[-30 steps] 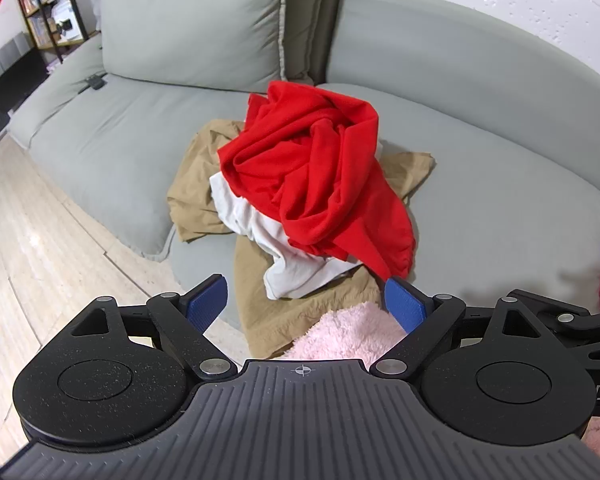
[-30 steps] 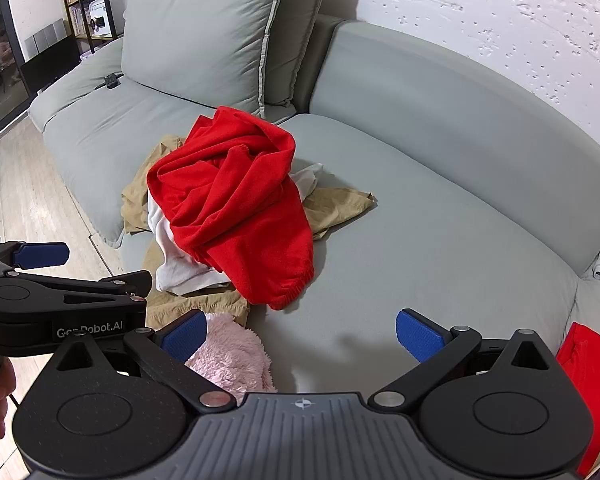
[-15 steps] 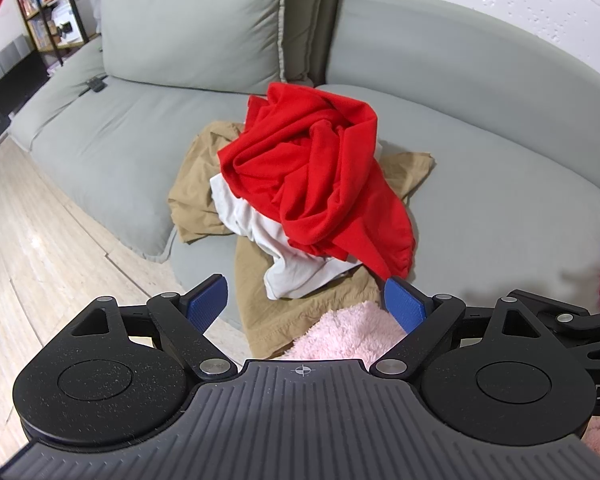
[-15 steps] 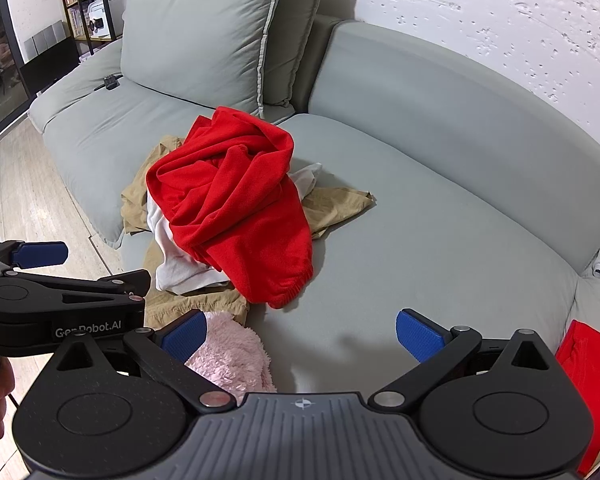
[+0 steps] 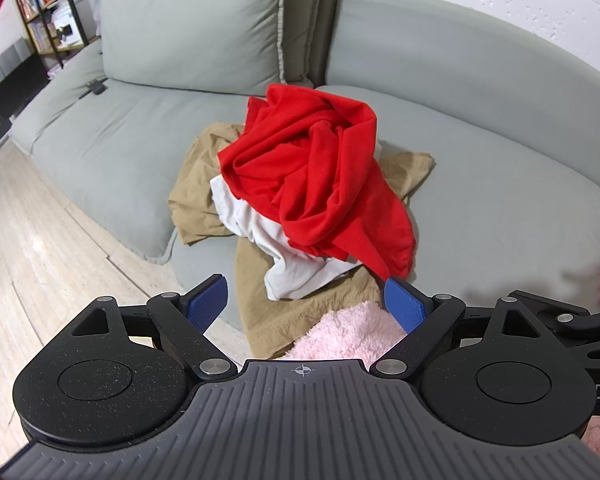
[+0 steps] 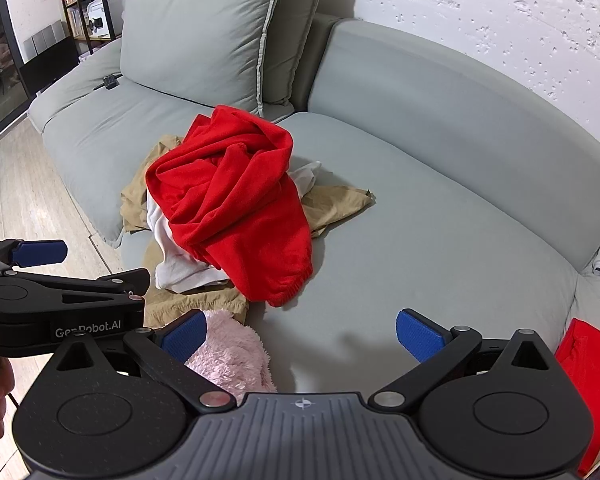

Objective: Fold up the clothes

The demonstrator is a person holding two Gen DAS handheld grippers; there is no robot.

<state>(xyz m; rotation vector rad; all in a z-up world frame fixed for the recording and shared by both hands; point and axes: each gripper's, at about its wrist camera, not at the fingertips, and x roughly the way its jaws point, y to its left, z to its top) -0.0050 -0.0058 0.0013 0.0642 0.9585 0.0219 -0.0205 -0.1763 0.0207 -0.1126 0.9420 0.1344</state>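
A crumpled red garment (image 5: 316, 176) (image 6: 228, 204) tops a pile on the grey sofa (image 5: 500, 216) (image 6: 420, 240). Under it lie a white garment (image 5: 292, 264) (image 6: 180, 268) and a tan garment (image 5: 196, 184) (image 6: 332, 204). A pink fluffy cloth (image 5: 348, 332) (image 6: 228, 352) lies at the near edge of the pile. My left gripper (image 5: 306, 306) is open and empty, just short of the pile, above the pink cloth. My right gripper (image 6: 302, 332) is open and empty over bare seat right of the pile. The left gripper also shows in the right wrist view (image 6: 40, 252).
Another red cloth (image 6: 584, 364) lies at the right end of the sofa. Large grey back cushions (image 5: 196, 28) (image 6: 196, 36) stand behind the pile. A small black object (image 5: 96, 88) sits on the left seat. Pale wood floor (image 5: 40, 260) lies left; bookshelves (image 5: 44, 4) stand beyond.
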